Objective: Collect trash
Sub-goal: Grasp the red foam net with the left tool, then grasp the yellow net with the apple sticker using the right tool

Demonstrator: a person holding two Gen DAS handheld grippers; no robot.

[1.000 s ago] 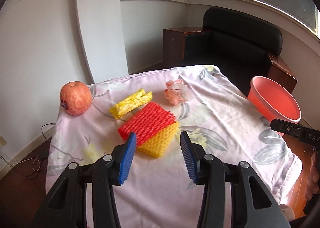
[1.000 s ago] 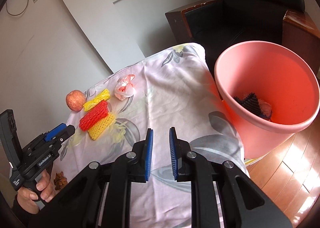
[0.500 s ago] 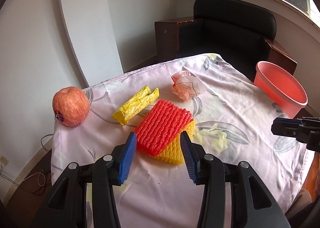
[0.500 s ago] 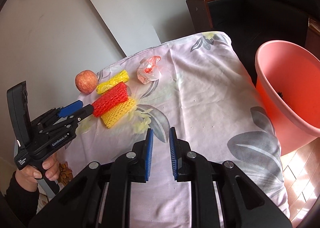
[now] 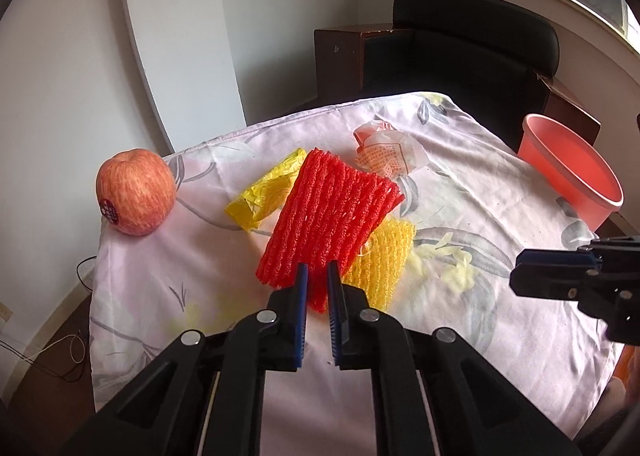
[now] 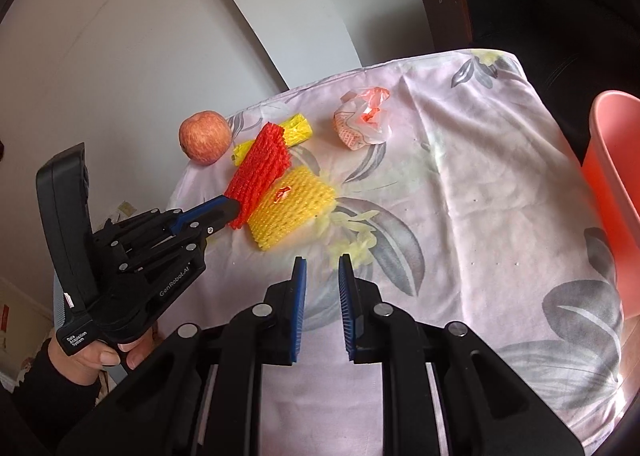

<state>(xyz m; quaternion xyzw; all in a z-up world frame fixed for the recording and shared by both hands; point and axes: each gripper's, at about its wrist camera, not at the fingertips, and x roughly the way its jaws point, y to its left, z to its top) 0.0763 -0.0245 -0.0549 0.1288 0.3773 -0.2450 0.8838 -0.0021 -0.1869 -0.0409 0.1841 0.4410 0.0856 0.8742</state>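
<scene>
Fingers (image 5: pixel 301 288) of the left gripper (image 5: pixel 317 288) pinch the red net's (image 5: pixel 328 216) near corner, lifted over the yellow net (image 6: pixel 290 206), right gripper (image 6: pixel 322 276) slightly parted; so shallow a bite may slip.

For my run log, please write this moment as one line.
left gripper: shut on red foam net, lifting | right gripper: empty, slightly open | pink bin: waiting

- The left gripper (image 5: pixel 317 280) has its blue pads pinched nearly together, clamping something red; a bare hand (image 6: pixel 94 356) holds its handle.
- The right gripper (image 6: pixel 322 270) hovers with a narrow gap between its pads, holding nothing.
</scene>
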